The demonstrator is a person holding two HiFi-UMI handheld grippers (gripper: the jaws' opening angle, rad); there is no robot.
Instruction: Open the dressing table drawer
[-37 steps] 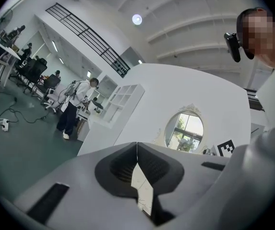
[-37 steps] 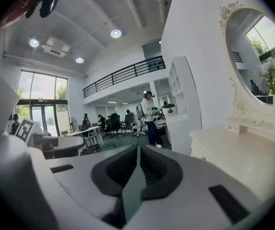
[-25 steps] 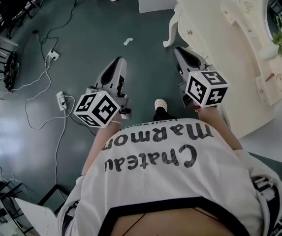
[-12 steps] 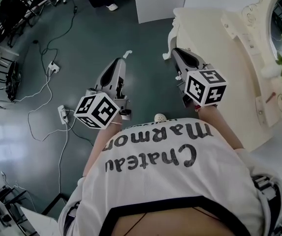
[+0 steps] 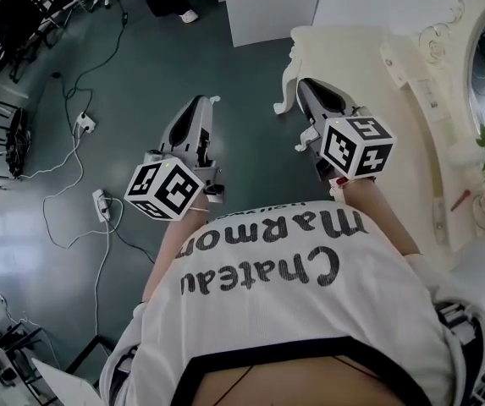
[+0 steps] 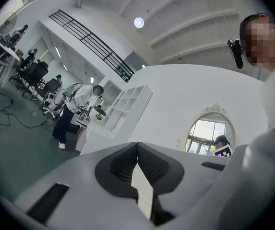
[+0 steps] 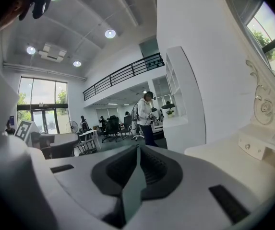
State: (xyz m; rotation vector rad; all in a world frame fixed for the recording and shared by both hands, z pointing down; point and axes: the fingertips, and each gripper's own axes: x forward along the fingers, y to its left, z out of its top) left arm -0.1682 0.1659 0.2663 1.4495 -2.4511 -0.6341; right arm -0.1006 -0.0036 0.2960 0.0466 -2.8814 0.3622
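Both pairs of jaws are shut and empty. The left gripper (image 5: 202,102) is held over the floor (image 5: 140,66). The right gripper (image 5: 305,84) is beside the near corner of the cream dressing table (image 5: 369,108), which stands to the person's right. Its drawer front is not discernible. Judgement: the grippers are carried closed for the approach, and no handle is engaged.

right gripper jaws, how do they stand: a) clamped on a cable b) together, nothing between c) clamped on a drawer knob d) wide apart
b: in the right gripper view the right gripper has its jaws meeting along one line, nothing caught between them; the dressing table is off to the side.
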